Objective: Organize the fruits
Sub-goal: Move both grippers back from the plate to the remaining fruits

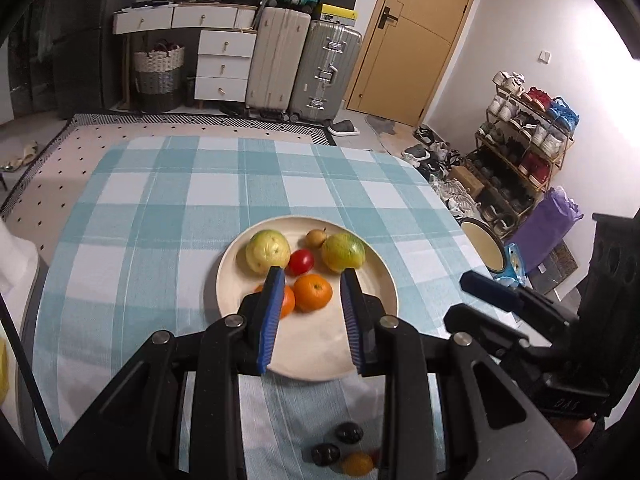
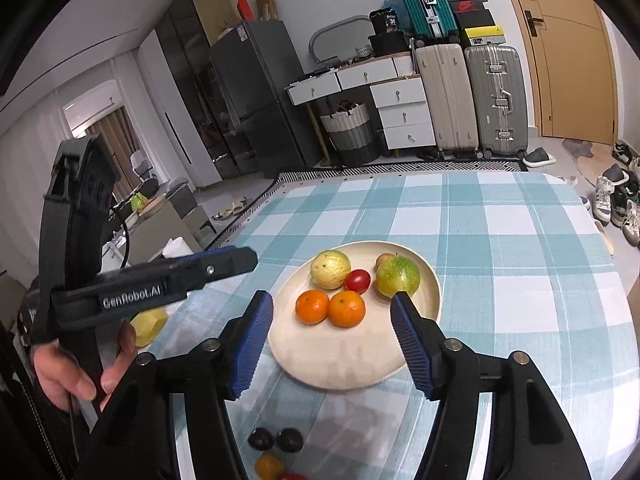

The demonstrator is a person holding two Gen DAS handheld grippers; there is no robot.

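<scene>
Both grippers hover over the cream plate (image 2: 434, 292) on the bench; left gripper (image 1: 312, 312) jaws wide, right gripper (image 2: 332, 344) jaws wider (both empty); its left finger hides part of one orange (image 1: 287, 300); small fruits (image 2: 276, 440) at the near edge are partly cut off.

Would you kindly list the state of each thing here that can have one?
Left gripper: open, empty, above the plate.
Right gripper: open, empty.
Round cream plate: holds six fruits.
Two dark plums: on the checked cloth, off the plate.
Yellow wooden door: closed.
</scene>
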